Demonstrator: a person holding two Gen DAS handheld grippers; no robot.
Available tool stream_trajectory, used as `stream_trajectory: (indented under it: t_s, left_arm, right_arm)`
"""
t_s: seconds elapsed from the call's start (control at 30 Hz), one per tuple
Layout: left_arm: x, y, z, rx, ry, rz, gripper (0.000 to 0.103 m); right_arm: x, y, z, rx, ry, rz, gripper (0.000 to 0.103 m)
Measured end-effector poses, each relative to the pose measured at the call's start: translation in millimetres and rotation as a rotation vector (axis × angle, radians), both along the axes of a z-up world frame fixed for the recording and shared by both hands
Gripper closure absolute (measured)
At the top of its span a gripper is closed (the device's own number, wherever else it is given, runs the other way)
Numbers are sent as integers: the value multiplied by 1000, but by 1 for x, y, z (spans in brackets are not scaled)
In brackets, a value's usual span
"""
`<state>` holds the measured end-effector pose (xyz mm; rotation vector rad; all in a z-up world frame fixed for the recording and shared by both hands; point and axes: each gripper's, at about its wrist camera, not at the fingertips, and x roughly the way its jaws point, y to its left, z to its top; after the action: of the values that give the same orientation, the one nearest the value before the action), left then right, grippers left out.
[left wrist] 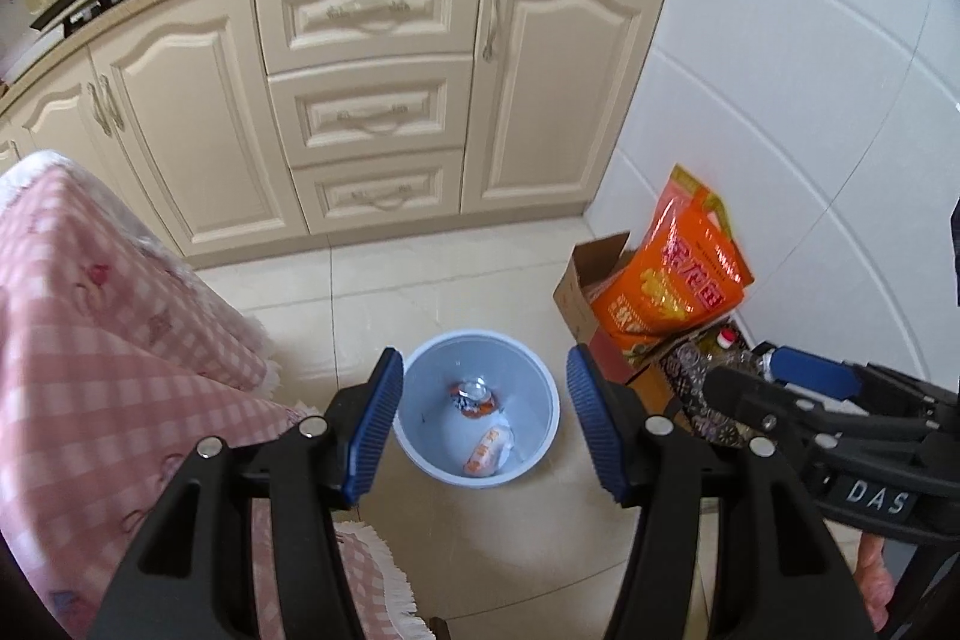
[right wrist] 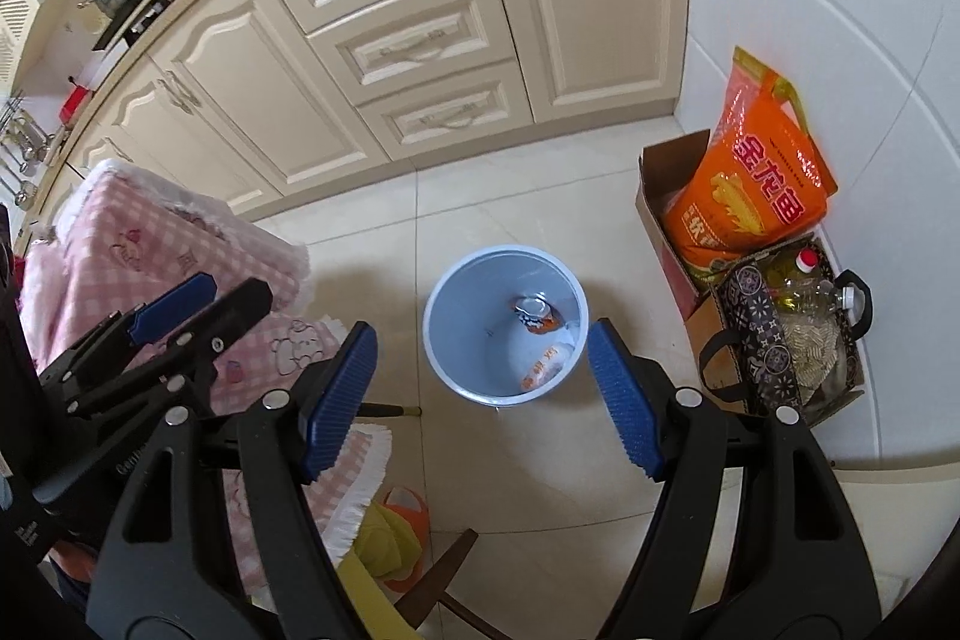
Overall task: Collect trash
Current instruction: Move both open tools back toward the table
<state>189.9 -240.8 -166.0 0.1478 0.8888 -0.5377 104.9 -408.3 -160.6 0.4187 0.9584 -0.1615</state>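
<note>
Both grippers, left gripper point(left wrist: 486, 424) and right gripper point(right wrist: 483, 400), spread and empty above the bin point(left wrist: 543, 394); we judge the can point(left wrist: 474, 397) and wrapper point(left wrist: 489, 451) binned, no further trash visible

Upright pale blue bin point(left wrist: 543, 403) on floor holds crushed can point(left wrist: 474, 398) and wrapper point(left wrist: 487, 451)

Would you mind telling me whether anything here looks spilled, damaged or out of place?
Nothing stands out: the bin stands upright on the floor with a can and a wrapper inside, nothing spilled around it.
</note>
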Motion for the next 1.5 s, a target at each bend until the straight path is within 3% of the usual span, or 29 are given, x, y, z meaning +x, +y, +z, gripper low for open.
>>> stream_trajectory:
  t_s: [0.27, 0.8, 0.97, 1.2, 1.5]
  left_arm:
    - [-32, 41, 33, -60, -71, 21, 47]
    - [-81, 153, 85, -140, -218, 160, 47]
    - [-93, 195, 98, -170, -250, 222, 47]
    - [-100, 254, 107, -147, -289, 335, 47]
    - [-96, 325, 98, -146, -249, 489, 46]
  right_arm:
    - [-23, 35, 34, -36, -84, 23, 31]
    - [-53, 127, 87, -73, -230, 118, 31]
    - [-47, 162, 93, -32, -242, 194, 31]
    - [-31, 214, 96, -12, -239, 295, 31]
    - [0, 265, 93, 51, -216, 377, 31]
